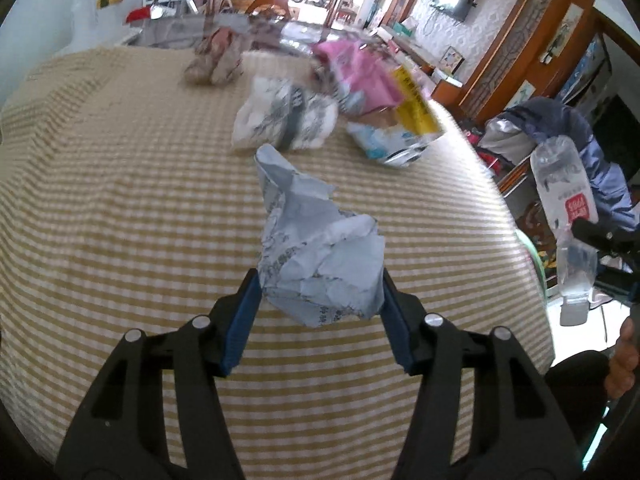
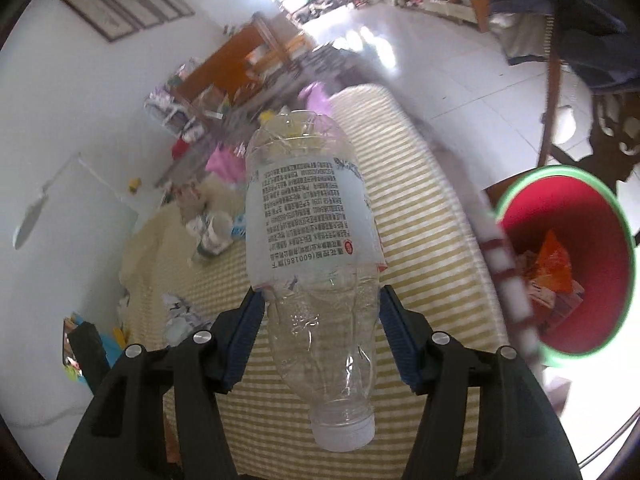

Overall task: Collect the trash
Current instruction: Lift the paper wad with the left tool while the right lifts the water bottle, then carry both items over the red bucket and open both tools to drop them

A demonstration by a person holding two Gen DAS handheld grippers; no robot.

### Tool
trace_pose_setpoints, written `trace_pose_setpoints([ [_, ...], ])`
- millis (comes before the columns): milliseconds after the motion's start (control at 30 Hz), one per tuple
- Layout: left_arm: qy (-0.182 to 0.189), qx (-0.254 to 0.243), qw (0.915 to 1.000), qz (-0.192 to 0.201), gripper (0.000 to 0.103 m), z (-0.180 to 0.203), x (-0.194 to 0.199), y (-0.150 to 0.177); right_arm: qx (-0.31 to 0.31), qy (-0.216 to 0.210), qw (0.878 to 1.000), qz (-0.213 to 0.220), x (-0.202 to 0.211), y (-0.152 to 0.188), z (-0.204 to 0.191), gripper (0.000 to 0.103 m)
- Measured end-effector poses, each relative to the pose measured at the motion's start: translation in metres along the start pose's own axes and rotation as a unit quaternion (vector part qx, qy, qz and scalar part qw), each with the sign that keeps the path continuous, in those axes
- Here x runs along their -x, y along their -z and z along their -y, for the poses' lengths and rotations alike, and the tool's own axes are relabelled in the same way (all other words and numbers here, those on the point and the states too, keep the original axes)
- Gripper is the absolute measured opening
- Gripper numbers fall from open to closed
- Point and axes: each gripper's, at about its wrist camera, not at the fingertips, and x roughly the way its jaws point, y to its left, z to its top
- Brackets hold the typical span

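My left gripper point(image 1: 320, 280) is shut on a crumpled pale blue-grey paper wad point(image 1: 316, 240), held just above the yellow-and-white striped tablecloth point(image 1: 120, 220). My right gripper point(image 2: 320, 300) is shut on a clear plastic bottle point(image 2: 312, 216), gripped below its label with the white cap toward the camera. In the left wrist view the same bottle point(image 1: 564, 200) hangs cap-down at the right, beyond the table's edge. A red bin with a green rim point(image 2: 568, 220) stands on the floor to the right of the table, with orange wrappers point(image 2: 554, 264) inside.
More trash lies at the far end of the table: a white printed wrapper point(image 1: 280, 118), a pink and yellow bag point(image 1: 372, 80), a crumpled brownish wad point(image 1: 216, 60). A chair with a blue jacket point(image 1: 580, 140) stands to the right. A hand point(image 1: 622, 356) shows at the right edge.
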Motion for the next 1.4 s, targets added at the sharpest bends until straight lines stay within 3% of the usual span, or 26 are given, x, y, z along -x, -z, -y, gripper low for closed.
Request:
trace_pose_setpoints([
  [267,0.040,-0.061,0.9966,0.038,0.055,0.074,0.026,-0.018,-0.049,-0.004,0.997,0.064,0.052,-0.002,0.051,0.057],
  [700,0.103,-0.144,0.9838,0.029,0.055,0.181,0.018,-0.020,-0.134,0.016,0.985,0.112,0.096,0.010,0.137,0.057],
  [1133,0.150,-0.147,0.9769,-0.040,0.055,0.230,-0.027,-0.024,-0.182,0.025,0.976,0.114,0.098,0.023,0.175,0.057],
  [1333,0.186,-0.161,0.9660,-0.080,0.056,0.264,-0.050,-0.023,-0.203,0.025,0.973,0.110,0.092,0.024,0.186,0.057],
  [1400,0.200,-0.170,0.9605,-0.092,0.063,0.277,-0.055,-0.021,-0.213,0.023,0.970,0.114,0.092,0.024,0.190,0.059],
])
